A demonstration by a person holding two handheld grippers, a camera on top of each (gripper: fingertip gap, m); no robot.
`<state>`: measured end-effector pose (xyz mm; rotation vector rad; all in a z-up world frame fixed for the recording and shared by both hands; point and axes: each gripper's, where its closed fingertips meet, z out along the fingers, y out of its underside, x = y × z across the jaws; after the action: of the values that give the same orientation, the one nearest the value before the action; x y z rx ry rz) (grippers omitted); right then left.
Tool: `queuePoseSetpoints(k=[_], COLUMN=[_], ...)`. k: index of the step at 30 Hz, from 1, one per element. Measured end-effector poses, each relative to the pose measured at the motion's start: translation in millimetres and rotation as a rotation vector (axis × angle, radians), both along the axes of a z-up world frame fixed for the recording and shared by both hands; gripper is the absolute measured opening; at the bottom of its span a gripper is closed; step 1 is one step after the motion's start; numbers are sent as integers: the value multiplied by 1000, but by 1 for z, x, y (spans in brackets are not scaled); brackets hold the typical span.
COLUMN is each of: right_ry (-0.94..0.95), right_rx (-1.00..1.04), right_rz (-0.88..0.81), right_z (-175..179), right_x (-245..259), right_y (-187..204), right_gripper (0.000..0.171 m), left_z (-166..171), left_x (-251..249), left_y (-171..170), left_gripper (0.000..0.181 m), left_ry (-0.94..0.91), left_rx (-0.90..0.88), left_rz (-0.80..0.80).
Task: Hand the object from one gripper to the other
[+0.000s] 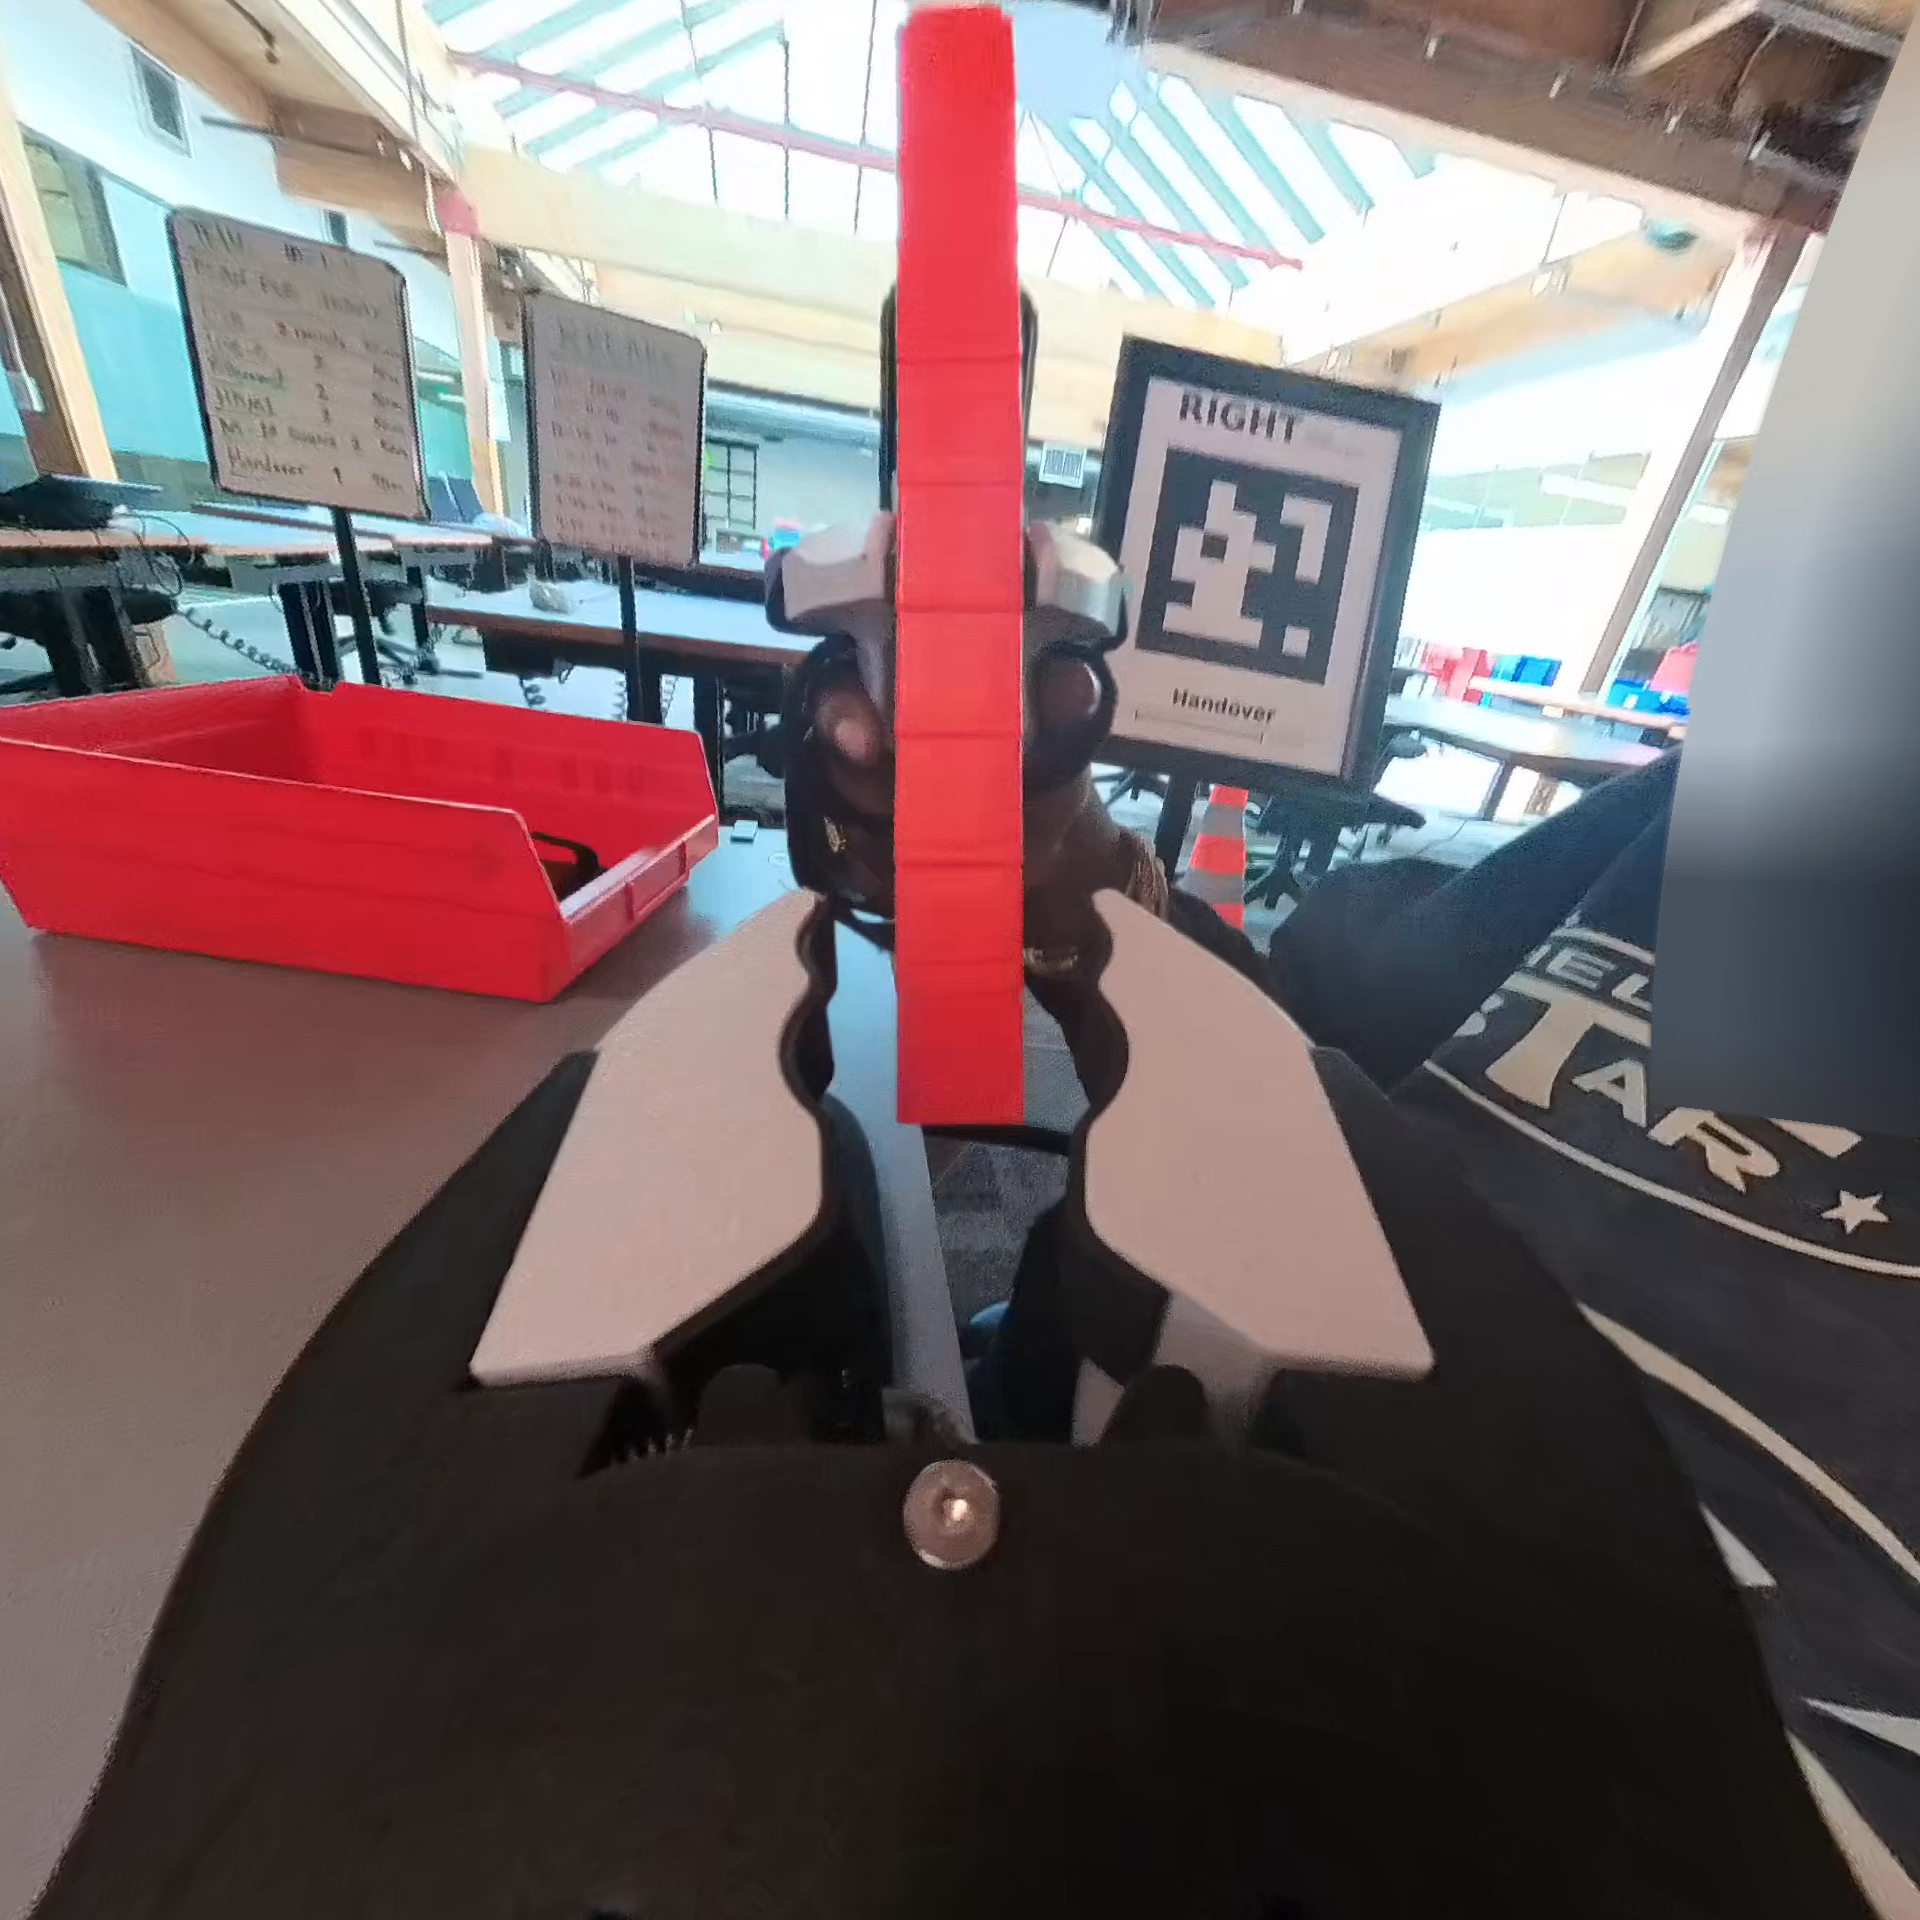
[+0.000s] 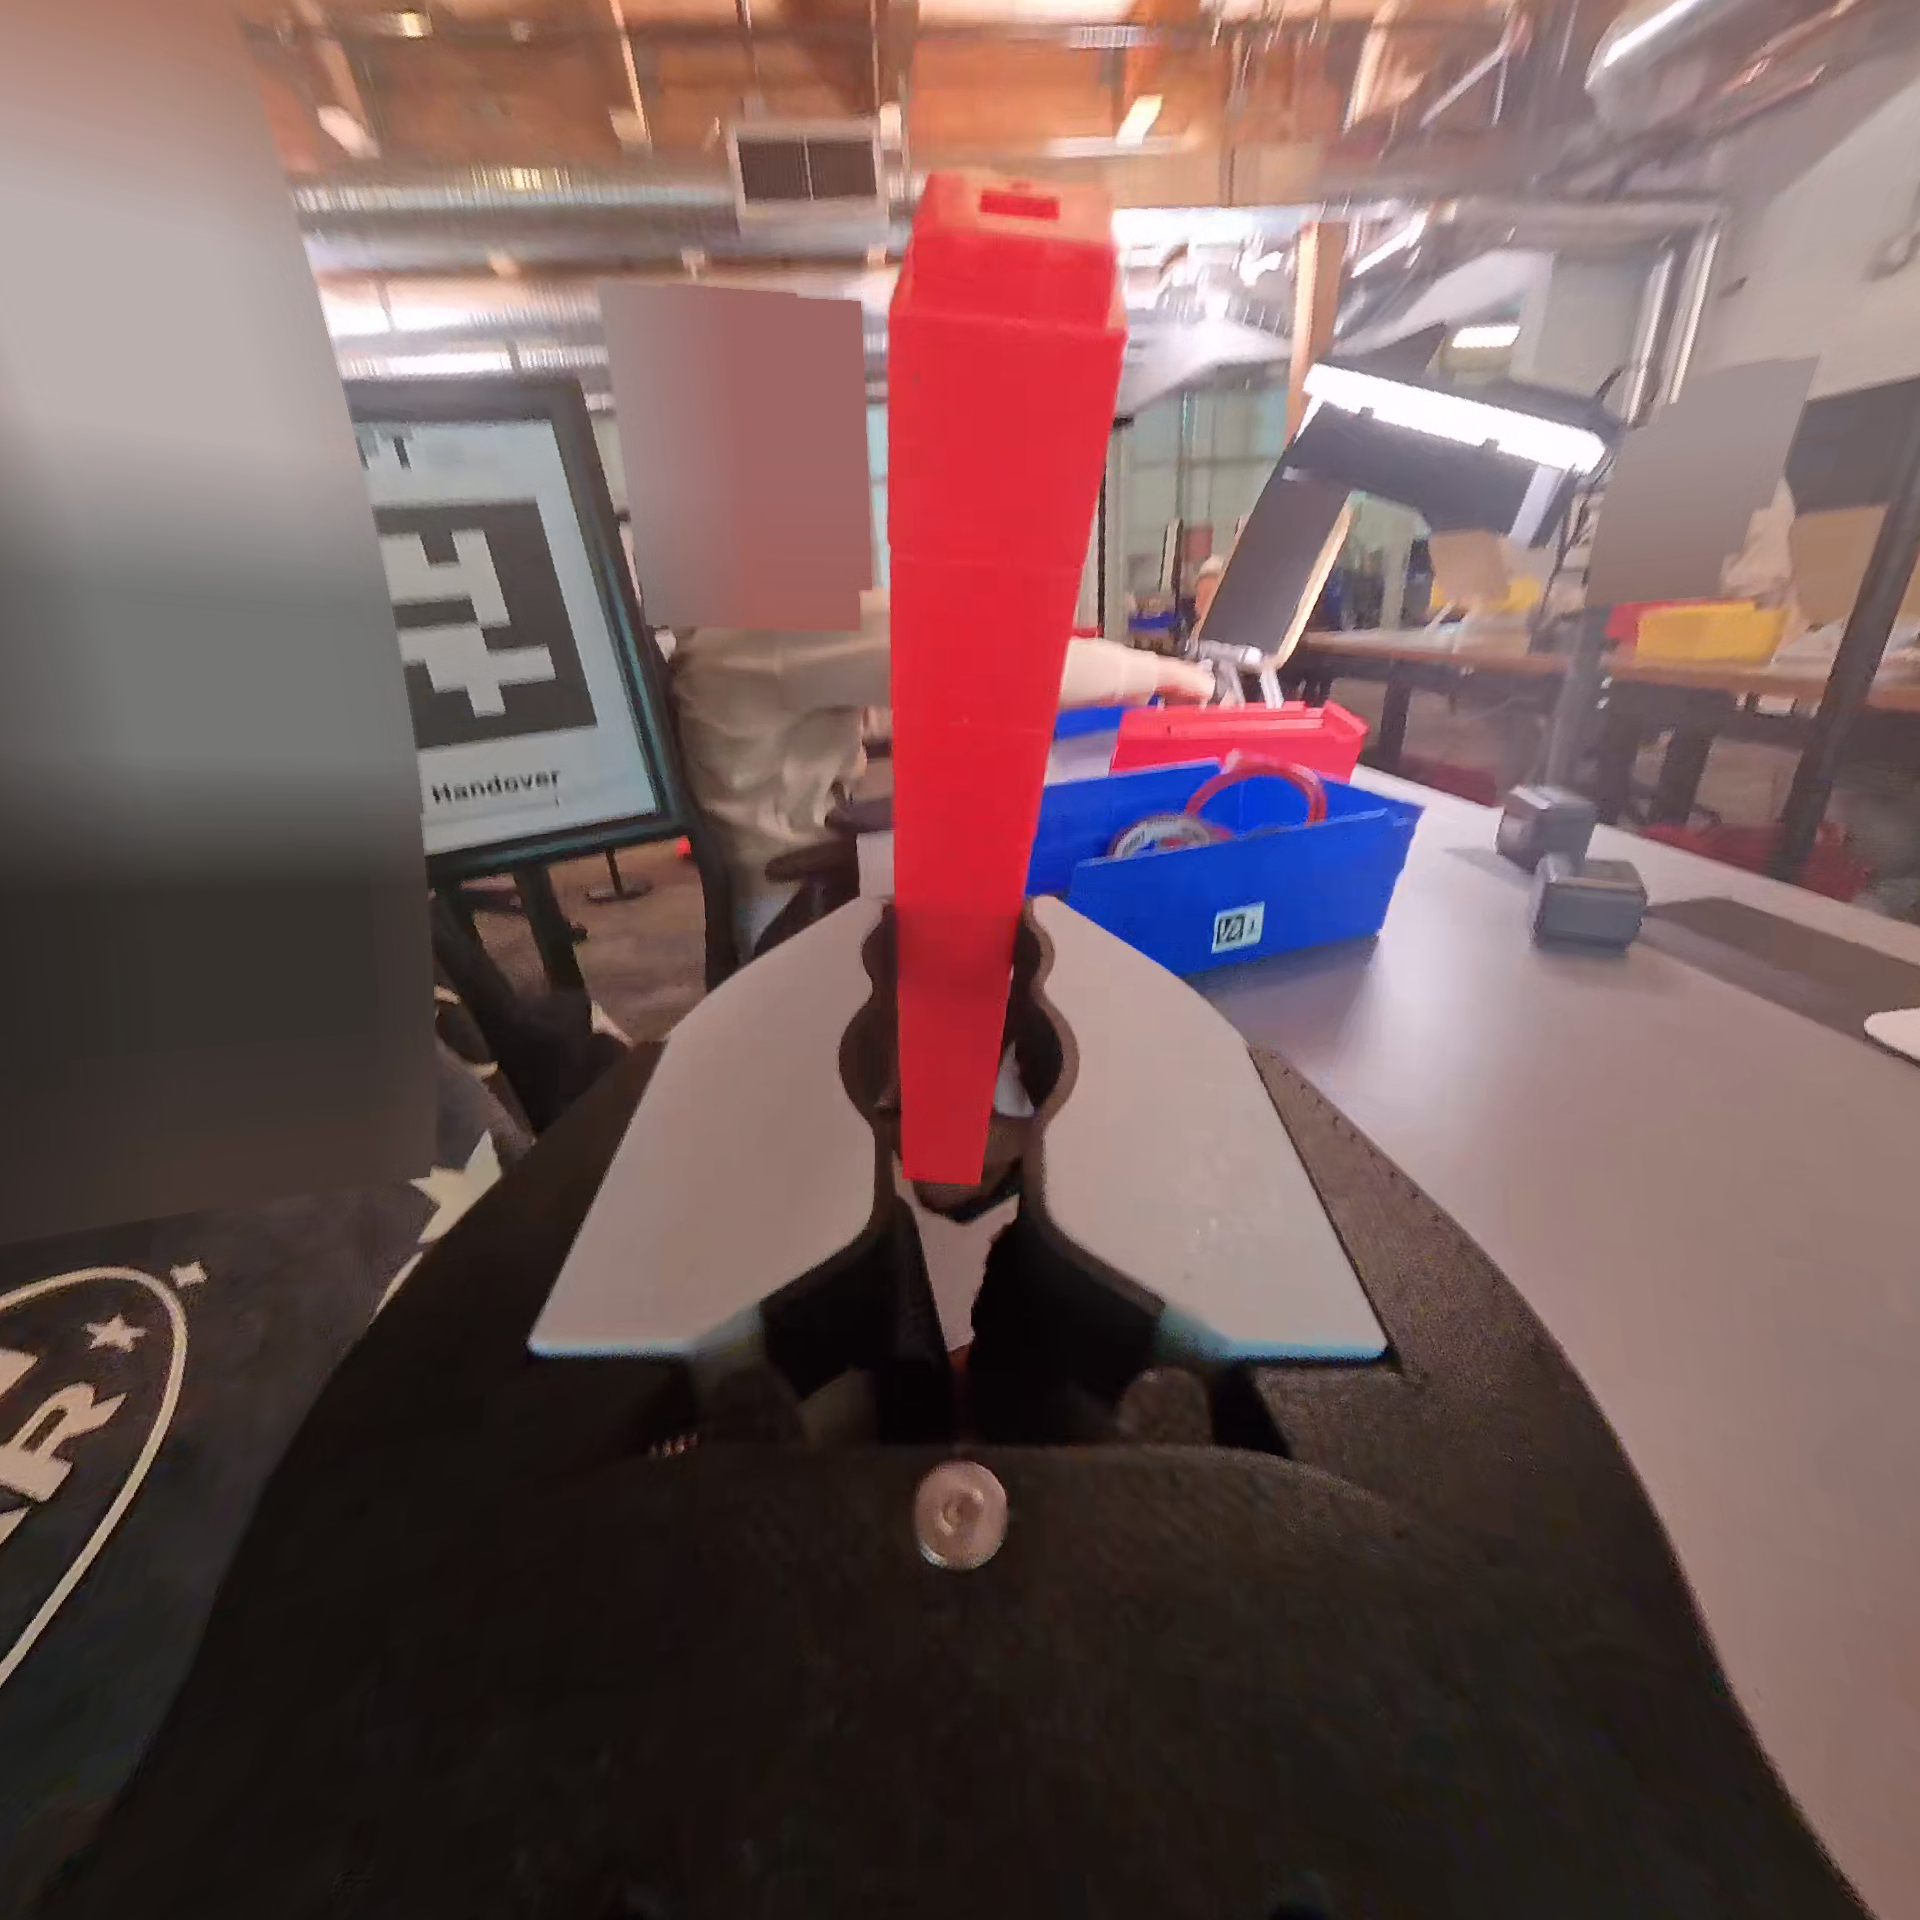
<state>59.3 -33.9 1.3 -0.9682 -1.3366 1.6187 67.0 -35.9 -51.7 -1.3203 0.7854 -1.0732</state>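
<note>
A long red stick of joined blocks (image 1: 956,520) stands upright in both views. In the left wrist view, my left gripper (image 1: 956,914) is open. The stick's lower end hangs in the gap between its grey fingers (image 1: 686,1143), touching neither. Just behind it, my right gripper (image 1: 956,577), held by a hand, clamps the stick about halfway up. In the right wrist view, my right gripper (image 2: 961,914) is shut on the stick (image 2: 977,623) near its lower end. The left gripper is hidden there.
A red bin (image 1: 312,831) sits on the grey table (image 1: 208,1143) to the left. A blue bin (image 2: 1247,894) with tape rolls and two small black objects (image 2: 1579,883) sit on the table to the right. A marker sign on a stand (image 1: 1247,561) and the operator's dark shirt (image 1: 1558,1195) are close by. One gripper's finger ends stand about 5 cm off the other's.
</note>
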Motion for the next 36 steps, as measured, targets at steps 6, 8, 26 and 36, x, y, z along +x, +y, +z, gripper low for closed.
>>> queuePoseSetpoints(k=[6, 8, 26, 36], right_ry=[-73, -33, -274, -335], right_rx=[47, 24, 104, 121], right_rz=[3, -36, 50, 97], right_z=[-9, -5, -49, -64], right_x=[-6, -10, -25, -29], right_y=[-11, -8, -24, -31], right_gripper=[21, 22, 22, 22], left_z=[-1, 6, 36, 47], left_x=[8, 8, -11, -18], left_y=[-2, 0, -9, -12], left_gripper=[22, 22, 46, 21], left_ry=[11, -78, -184, -226], left_rx=[50, 47, 81, 116], left_rz=[5, 11, 47, 83])
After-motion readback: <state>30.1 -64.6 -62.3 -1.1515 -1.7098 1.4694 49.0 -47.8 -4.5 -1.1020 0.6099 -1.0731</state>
